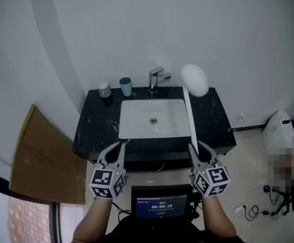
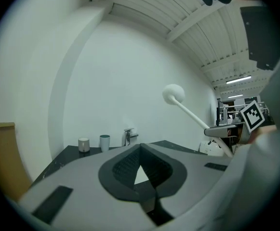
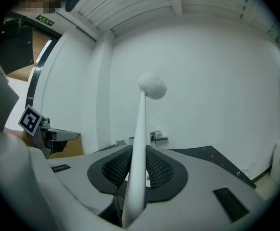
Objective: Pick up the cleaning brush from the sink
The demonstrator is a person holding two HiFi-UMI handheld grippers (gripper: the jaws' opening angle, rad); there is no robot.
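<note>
The right gripper [image 3: 139, 149] pinches the brush [image 3: 141, 124] handle, the left gripper [image 2: 140, 147] is pressed together, empty; only the head view shows the sink drain [image 1: 154, 120].

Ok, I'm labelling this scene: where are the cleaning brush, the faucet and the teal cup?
cleaning brush [image 1: 191, 116]: head view, middle of its white handle.
faucet [image 1: 154, 79]: head view, its metal body.
teal cup [image 1: 125, 86]: head view, its side wall.

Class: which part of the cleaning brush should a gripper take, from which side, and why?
The slim straight handle, near its free end, from the sides: it fits between pads, as the right gripper shows. The round head looks too bulky.
</note>
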